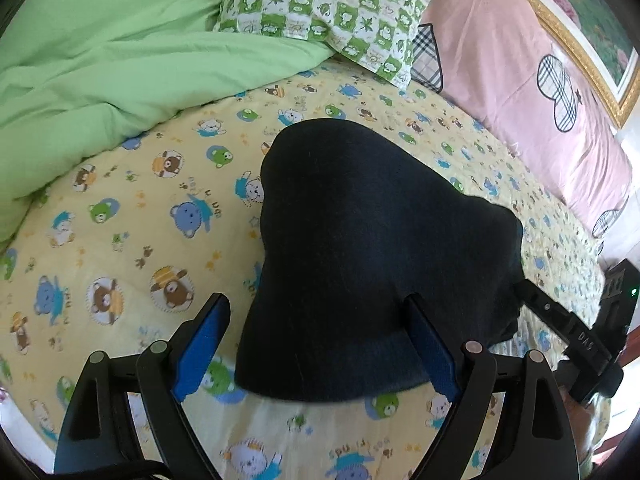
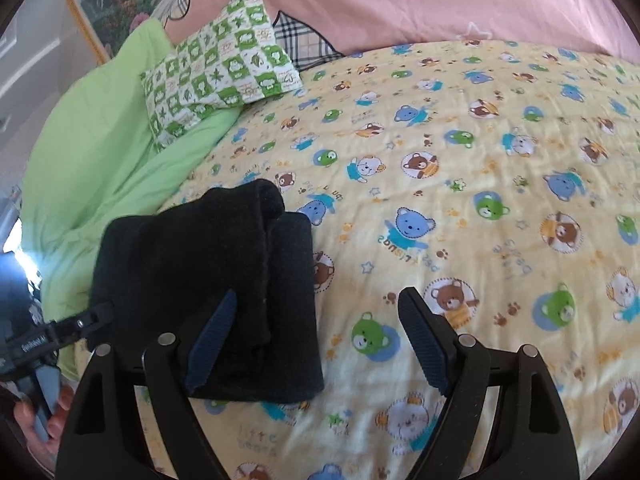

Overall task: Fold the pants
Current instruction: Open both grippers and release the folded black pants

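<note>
The dark pants (image 1: 368,248) lie folded into a thick bundle on the yellow bear-print bedsheet (image 1: 120,220). In the right wrist view the pants (image 2: 208,272) show stacked folded layers. My left gripper (image 1: 316,308) is open, its blue pads either side of the bundle's near edge, just above it. My right gripper (image 2: 316,308) is open and empty, its left finger (image 2: 216,336) over the bundle's right part, its right finger over bare sheet (image 2: 460,200). The right gripper also shows in the left wrist view (image 1: 568,324) beside the bundle's right edge.
A green duvet (image 1: 100,60) is heaped at the back left. A green-and-white checked pillow (image 1: 328,12) lies behind the pants. A pink pillow or cover (image 1: 520,92) runs along the back right, under a gold-framed picture (image 1: 580,20).
</note>
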{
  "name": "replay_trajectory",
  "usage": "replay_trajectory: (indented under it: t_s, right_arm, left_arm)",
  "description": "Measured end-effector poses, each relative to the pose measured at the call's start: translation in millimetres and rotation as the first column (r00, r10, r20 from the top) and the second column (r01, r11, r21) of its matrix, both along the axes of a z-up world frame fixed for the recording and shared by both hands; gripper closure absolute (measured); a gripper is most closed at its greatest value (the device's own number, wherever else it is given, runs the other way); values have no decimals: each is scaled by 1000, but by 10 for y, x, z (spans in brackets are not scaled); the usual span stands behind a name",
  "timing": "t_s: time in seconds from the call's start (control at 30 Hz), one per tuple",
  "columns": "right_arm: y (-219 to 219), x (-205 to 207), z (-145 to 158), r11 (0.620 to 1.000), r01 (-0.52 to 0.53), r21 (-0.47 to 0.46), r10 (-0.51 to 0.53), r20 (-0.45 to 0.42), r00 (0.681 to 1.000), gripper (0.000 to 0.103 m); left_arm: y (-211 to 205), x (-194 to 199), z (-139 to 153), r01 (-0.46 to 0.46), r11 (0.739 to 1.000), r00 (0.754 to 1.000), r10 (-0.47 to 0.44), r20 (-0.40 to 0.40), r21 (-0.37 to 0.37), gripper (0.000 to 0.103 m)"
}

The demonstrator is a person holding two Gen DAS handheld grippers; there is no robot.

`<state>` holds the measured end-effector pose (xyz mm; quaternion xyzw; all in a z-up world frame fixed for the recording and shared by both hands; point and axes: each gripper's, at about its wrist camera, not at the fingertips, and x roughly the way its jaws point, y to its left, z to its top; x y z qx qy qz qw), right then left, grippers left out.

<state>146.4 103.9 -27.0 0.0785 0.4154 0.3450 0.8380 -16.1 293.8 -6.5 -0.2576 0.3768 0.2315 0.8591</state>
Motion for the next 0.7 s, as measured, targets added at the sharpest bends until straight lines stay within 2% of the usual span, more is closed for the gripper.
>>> replay_trajectory:
  t_s: [0.1, 0.23, 0.33, 0.47, 0.6, 0.7]
  right_arm:
    - [-19, -83, 75, 1000, -13, -11, 13, 11, 1000, 20]
    - [-22, -235, 176, 995, -83, 57, 82, 17, 996, 19]
    - [-5, -371, 243, 990, -125, 72, 122, 35, 992, 19]
    - [32, -592, 319, 981, -192, 39, 187, 95, 978, 18]
    - [49, -794, 369, 970, -242, -14, 241, 162, 957, 15]
    - [59, -873, 347, 965, -257, -47, 261, 179, 949, 11]
  left_arm:
    - [-94, -62, 78, 4, 999, 1000, -3, -15, 46, 14]
    - [-240, -149, 172, 19, 996, 1000, -17, -19, 82, 14]
    - [-345, -234, 220, 5, 995, 1000, -4, -16, 99, 14]
    - [-478, -321, 223, -8, 994, 1000, 9, -3, 111, 14]
    - [-605, -362, 198, -16, 988, 999, 21, -33, 153, 14]
    - [-665, -396, 166, -17, 985, 999, 25, -45, 170, 14]
